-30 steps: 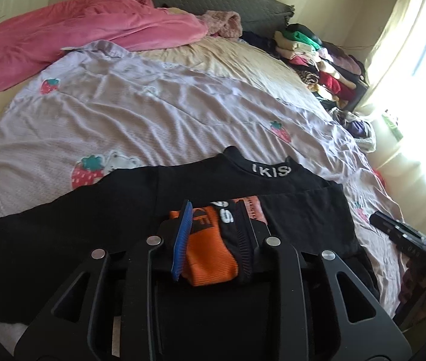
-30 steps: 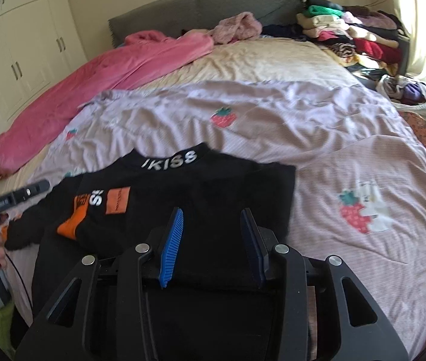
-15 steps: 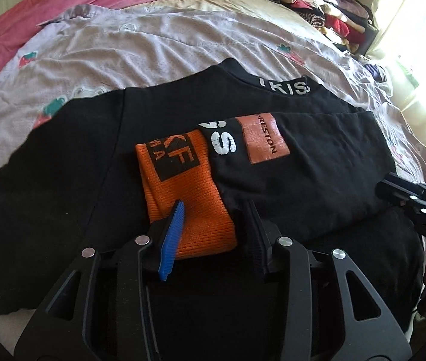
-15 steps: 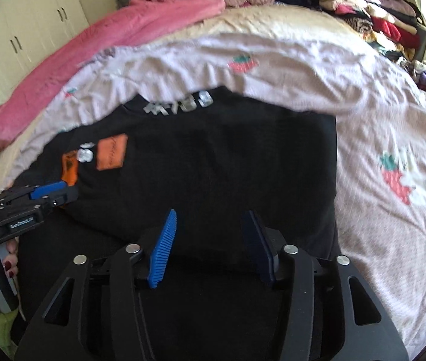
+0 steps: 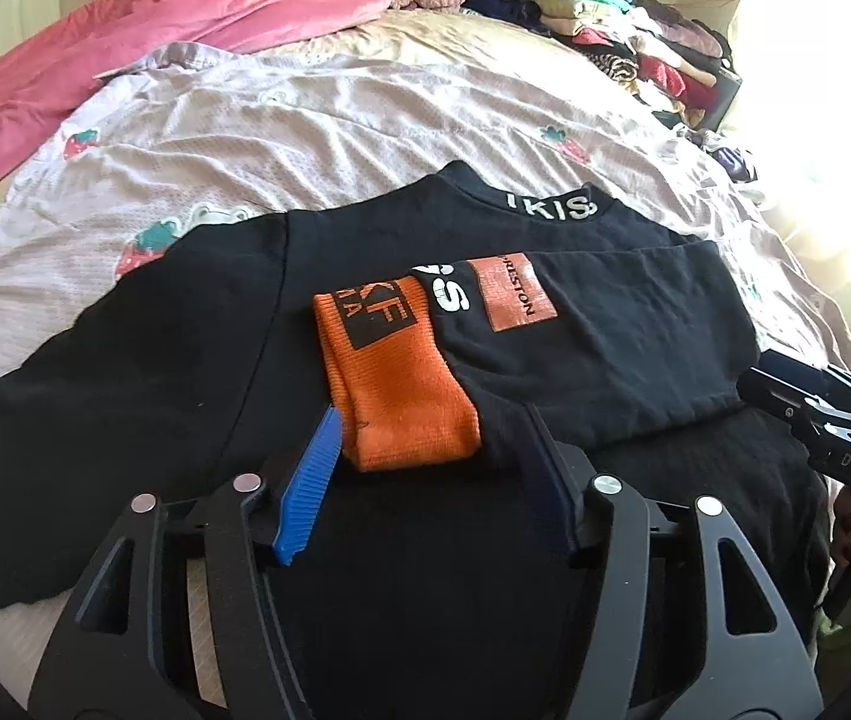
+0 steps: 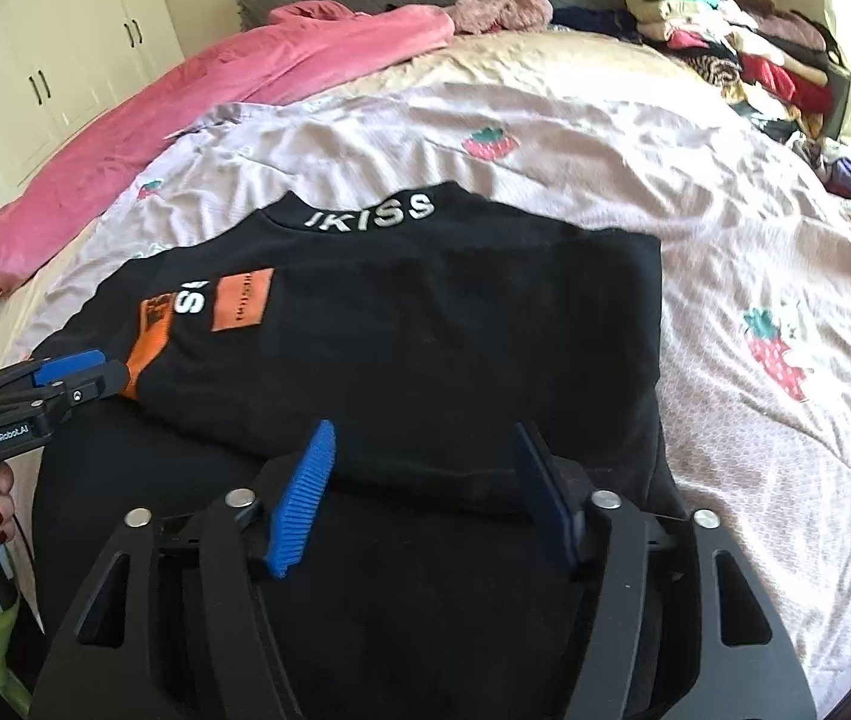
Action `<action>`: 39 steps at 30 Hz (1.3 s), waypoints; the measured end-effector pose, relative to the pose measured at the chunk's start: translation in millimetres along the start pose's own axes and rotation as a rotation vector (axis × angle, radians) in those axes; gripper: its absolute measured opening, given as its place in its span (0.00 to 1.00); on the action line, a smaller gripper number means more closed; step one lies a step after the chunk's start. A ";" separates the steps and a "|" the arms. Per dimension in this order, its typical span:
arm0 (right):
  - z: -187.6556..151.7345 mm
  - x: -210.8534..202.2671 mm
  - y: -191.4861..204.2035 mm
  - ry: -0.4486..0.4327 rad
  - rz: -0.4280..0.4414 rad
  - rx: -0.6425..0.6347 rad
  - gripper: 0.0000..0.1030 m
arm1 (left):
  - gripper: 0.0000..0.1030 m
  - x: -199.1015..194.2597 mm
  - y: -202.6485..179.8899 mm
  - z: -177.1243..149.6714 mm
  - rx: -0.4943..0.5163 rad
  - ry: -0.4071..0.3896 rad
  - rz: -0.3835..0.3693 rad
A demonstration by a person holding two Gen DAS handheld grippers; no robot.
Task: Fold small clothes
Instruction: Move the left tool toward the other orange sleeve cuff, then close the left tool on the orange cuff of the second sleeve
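A small black sweatshirt [image 5: 185, 354] with white collar lettering lies flat on the bed. Its right sleeve is folded across the chest, and the orange cuff [image 5: 401, 384] rests on the body. My left gripper [image 5: 425, 426] is open, with its fingertips on either side of the cuff's near end. My right gripper [image 6: 425, 444] is open over the folded right part of the sweatshirt [image 6: 455, 330], holding nothing. In the right wrist view the left gripper [image 6: 74, 369] shows at the left by the orange cuff [image 6: 146, 348]. The other sleeve lies spread out to the left [image 5: 17, 456].
The lilac strawberry-print sheet [image 5: 365, 108] covers the bed. A pink blanket [image 6: 215, 78] lies along the far left. Stacked folded clothes [image 6: 743, 48] sit at the far right, and white wardrobe doors [image 6: 53, 66] stand to the left.
My left gripper was shut on the orange cuff a second ago; it has let go, leaving the sleeve flat across the chest. Both grippers have drawn back slightly.
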State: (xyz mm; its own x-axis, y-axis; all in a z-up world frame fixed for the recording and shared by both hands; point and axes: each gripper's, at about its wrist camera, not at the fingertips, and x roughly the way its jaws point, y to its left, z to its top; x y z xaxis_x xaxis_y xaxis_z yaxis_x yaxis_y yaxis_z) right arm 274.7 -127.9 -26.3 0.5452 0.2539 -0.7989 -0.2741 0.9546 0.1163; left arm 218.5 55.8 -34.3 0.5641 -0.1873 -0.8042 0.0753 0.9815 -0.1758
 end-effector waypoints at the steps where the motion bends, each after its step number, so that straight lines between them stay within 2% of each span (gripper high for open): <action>1: -0.1 -3.5 2.1 -0.005 0.006 -0.003 0.62 | 0.55 -5.4 1.2 -1.7 0.001 -0.008 0.003; 2: 0.2 -6.0 4.5 -0.009 0.004 -0.008 0.62 | 0.58 -9.2 2.3 -2.7 0.001 -0.013 0.006; 4: 0.3 -14.3 10.1 -0.030 0.002 -0.025 0.71 | 0.58 -15.2 5.1 -3.3 -0.002 -0.020 0.009; 8: 2.2 -29.0 21.8 -0.068 0.012 -0.067 0.74 | 0.58 -31.6 16.0 -6.5 -0.025 -0.045 0.026; 9: 3.0 -32.7 24.4 -0.078 0.015 -0.076 0.76 | 0.62 -36.3 20.1 -7.3 -0.037 -0.054 0.029; 11: 5.0 -41.9 32.1 -0.104 0.030 -0.104 0.78 | 0.77 -44.1 28.2 -8.5 -0.059 -0.069 0.042; 19: 10.0 -71.0 66.5 -0.171 0.085 -0.220 0.83 | 0.78 -75.8 63.5 -18.3 -0.123 -0.129 0.102; 24: 13.4 -74.8 91.9 -0.179 0.125 -0.278 0.83 | 0.79 -94.5 93.0 -30.1 -0.189 -0.156 0.152; 32: 9.5 -70.6 126.4 -0.174 0.182 -0.360 0.83 | 0.80 -114.9 138.6 -52.7 -0.283 -0.171 0.210; 39: -0.2 -55.8 147.2 -0.126 0.239 -0.393 0.83 | 0.82 -128.8 184.8 -75.5 -0.389 -0.169 0.257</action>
State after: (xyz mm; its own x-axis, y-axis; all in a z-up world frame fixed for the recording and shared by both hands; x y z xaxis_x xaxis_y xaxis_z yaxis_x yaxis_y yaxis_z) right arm 203.8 -1.6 35.3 0.5158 0.4990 -0.6964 -0.6690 0.7424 0.0365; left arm 97.7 258.4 -6.1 0.6521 0.0990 -0.7516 -0.3776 0.9021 -0.2088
